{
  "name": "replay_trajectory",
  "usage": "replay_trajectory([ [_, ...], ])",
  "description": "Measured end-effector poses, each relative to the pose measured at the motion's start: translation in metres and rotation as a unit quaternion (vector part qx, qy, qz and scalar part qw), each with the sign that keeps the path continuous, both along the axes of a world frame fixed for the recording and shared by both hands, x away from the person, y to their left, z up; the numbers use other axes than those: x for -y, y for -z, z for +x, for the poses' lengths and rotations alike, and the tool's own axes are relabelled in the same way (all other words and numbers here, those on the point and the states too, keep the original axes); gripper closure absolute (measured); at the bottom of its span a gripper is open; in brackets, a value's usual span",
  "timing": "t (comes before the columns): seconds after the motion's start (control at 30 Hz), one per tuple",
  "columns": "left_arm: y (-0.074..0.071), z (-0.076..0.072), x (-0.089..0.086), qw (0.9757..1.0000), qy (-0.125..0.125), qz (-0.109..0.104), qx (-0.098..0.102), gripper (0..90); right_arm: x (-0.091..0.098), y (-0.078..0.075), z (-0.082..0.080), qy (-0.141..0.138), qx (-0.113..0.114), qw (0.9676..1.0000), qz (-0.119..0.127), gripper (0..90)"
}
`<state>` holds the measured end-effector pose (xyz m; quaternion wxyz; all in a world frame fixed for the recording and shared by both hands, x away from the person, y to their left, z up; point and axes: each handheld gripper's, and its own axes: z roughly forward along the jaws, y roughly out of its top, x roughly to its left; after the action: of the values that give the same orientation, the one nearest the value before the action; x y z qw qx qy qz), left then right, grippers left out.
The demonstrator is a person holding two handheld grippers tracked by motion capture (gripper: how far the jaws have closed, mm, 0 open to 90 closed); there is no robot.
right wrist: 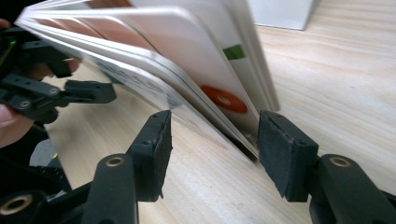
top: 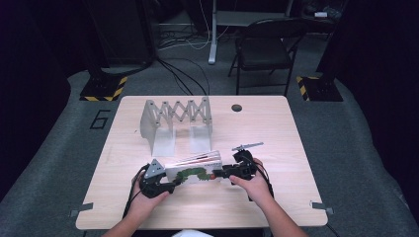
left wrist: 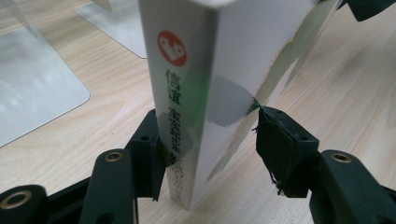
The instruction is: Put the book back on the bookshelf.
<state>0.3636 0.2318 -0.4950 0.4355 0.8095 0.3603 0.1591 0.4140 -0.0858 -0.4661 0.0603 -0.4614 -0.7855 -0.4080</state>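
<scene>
A white board book (top: 192,173) with a green caterpillar on its cover stands on edge on the wooden table (top: 276,143), near the front. My left gripper (top: 170,186) holds its spine end. In the left gripper view the printed spine (left wrist: 180,107) stands upright between the jaws of that gripper (left wrist: 210,144), and both pads touch the book. My right gripper (top: 220,174) is at the other end. There its jaws (right wrist: 212,140) stand on either side of the fanned pages (right wrist: 187,70), with a gap at the left pad. The left gripper (right wrist: 46,93) shows beyond.
A folding metal book rack (top: 175,121) stands behind the book, its flat base plates (left wrist: 37,88) lying on the table. A round cable hole (top: 236,107) sits at the back. A folding chair (top: 267,49) stands beyond the table.
</scene>
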Motion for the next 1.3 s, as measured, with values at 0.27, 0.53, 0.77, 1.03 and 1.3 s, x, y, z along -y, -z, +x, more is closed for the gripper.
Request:
replay_trajectory([
  [0.27, 0.0, -0.001, 0.001, 1.0, 0.0, 0.005, 0.004, 48.9, 0.002, 0.003, 0.002, 0.019, -0.006, 0.9998, -0.008, 47.6],
  [0.53, 0.0, -0.007, 0.006, 0.9997, 0.018, 0.012, 0.009, 57.5, 0.003, 0.003, 0.004, 0.031, -0.003, 0.9994, -0.013, 48.8],
  [0.77, -0.001, -0.012, 0.011, 0.9989, 0.045, 0.01, 0.004, 66.5, 0.004, 0.004, 0.006, 0.033, -0.004, 0.9994, -0.011, 48.8],
  [1.03, -0.002, -0.018, 0.019, 0.9975, 0.07, 0.013, 0.002, 73.0, 0.005, 0.005, 0.008, 0.031, 0.005, 0.9995, -0.01, 48.8],
  [1.3, -0.003, -0.023, 0.024, 0.9966, 0.079, 0.023, 0.003, 74.4, 0.006, 0.005, 0.008, 0.034, -0.002, 0.9994, -0.009, 48.8],
])
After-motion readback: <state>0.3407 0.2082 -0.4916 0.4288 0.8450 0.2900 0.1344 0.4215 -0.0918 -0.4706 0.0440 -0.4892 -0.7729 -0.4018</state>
